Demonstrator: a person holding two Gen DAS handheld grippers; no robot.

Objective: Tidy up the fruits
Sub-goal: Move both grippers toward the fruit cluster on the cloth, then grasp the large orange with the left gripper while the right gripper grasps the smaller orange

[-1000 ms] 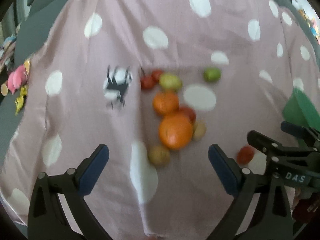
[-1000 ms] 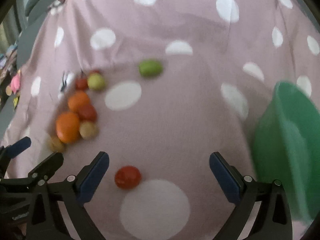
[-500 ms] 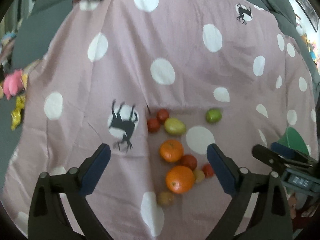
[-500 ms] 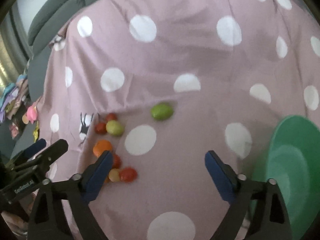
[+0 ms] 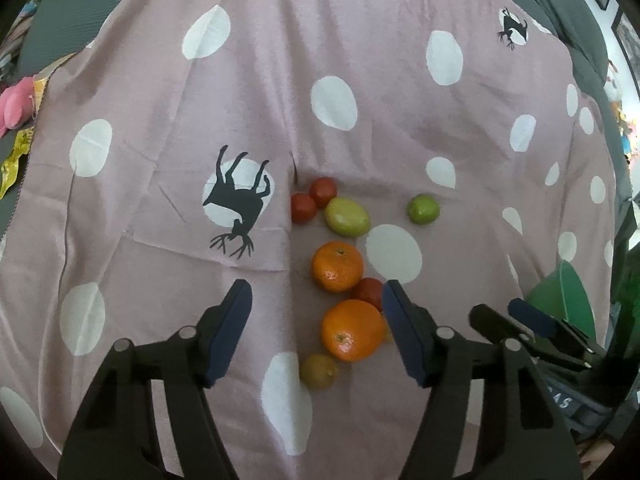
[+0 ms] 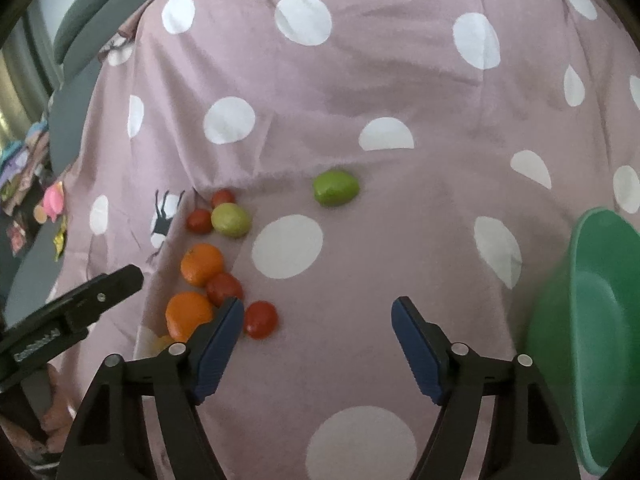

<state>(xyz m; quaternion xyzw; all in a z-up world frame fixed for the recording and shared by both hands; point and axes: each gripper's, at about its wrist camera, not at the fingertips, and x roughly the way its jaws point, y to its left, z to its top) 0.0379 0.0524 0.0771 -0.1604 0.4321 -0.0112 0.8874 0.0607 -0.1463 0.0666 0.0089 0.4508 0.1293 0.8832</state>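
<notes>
Fruits lie loose on a pink polka-dot cloth. In the left wrist view there are two oranges, a green lime, a yellow-green lemon, red tomatoes and a small yellowish fruit. The lime also shows in the right wrist view, with a separate tomato. My left gripper is open and empty, above the near orange. My right gripper is open and empty, above bare cloth. A green bowl stands at its right.
The bowl's rim also shows at the right edge of the left wrist view. A grey sofa back borders the cloth at the far side. A pink toy and bright wrappers lie off the cloth at the left.
Both grippers have pulled back and up from the cloth, so the fruits look smaller and farther. Both stay open and empty. The fruits lie where they were.
</notes>
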